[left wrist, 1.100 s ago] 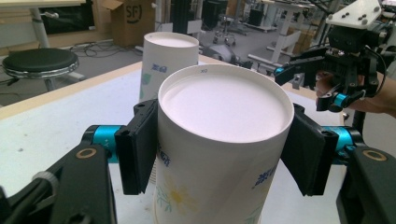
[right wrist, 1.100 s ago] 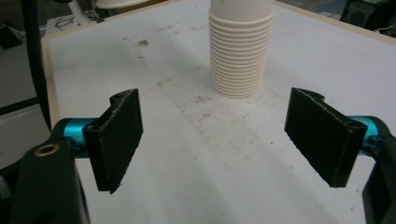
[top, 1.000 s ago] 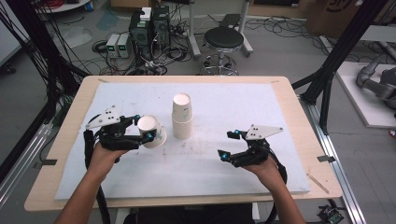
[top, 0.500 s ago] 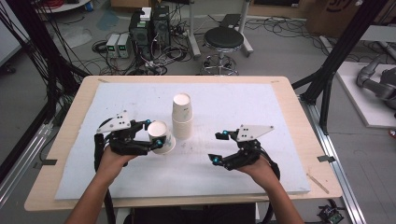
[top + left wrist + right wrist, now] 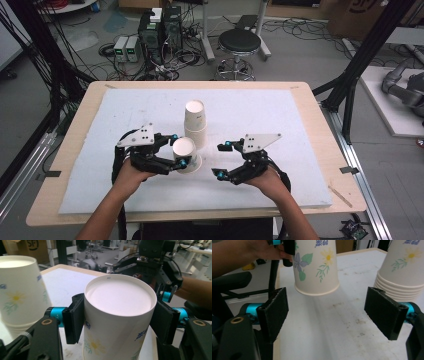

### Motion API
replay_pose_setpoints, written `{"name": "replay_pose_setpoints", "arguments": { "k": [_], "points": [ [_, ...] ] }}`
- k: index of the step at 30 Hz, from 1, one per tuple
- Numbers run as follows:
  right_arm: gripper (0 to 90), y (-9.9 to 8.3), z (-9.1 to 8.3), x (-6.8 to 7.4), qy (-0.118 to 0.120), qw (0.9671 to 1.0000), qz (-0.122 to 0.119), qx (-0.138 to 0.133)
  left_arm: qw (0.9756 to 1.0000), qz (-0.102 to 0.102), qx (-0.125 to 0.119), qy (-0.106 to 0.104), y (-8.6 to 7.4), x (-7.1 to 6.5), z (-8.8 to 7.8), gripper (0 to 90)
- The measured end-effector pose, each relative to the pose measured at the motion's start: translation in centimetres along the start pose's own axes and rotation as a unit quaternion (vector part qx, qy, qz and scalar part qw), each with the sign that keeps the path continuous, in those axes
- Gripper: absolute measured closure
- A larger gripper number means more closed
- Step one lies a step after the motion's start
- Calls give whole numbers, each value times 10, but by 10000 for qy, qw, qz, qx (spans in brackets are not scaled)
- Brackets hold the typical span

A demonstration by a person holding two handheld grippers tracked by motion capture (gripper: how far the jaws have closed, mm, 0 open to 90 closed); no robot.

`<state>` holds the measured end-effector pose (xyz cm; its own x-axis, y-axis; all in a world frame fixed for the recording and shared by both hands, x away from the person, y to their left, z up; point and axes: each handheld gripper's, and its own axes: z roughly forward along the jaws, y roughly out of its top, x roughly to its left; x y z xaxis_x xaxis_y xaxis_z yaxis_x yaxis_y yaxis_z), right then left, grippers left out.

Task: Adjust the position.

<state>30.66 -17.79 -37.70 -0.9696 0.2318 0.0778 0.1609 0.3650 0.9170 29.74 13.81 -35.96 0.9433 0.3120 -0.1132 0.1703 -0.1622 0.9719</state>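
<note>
From the high view we see our left tongs (image 5: pixel 177 151) clamped on an upturned paper cup (image 5: pixel 184 148) beside the cup stack (image 5: pixel 195 121) on the tabletop (image 5: pixel 300 90). The left gripper view shows pads pressing the cup's sides. The right gripper view shows our right tongs (image 5: pixel 335 312) apart, with the cup hanging clear above the tabletop.

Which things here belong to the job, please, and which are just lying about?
In use:
- upside-down white flowered paper cup, clamped by left gripper
- stack of white flowered paper cups
- open right gripper

Lying about:
- round black stool
- black floor electronics
</note>
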Motion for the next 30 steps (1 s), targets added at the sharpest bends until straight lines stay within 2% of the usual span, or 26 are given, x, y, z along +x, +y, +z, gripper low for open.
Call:
{"name": "replay_pose_setpoints", "arguments": {
  "k": [10,16,22,27,30],
  "points": [
    [197,0,7,6,282,9996,-86,27,9990,68,11,-447,4,-7,20,347],
    [198,-1,12,8,372,9992,-96,64,9978,24,-33,-657,6,-10,31,348],
    [200,-2,16,9,516,9987,-34,53,9967,-54,-138,-797,5,-11,36,349],
    [204,-3,18,7,584,9983,-2,8,9961,-72,-127,-875,4,-11,39,350],
    [261,-5,19,7,686,9976,11,-12,9956,-84,-155,-923,3,-13,41,350]
  ]
}}
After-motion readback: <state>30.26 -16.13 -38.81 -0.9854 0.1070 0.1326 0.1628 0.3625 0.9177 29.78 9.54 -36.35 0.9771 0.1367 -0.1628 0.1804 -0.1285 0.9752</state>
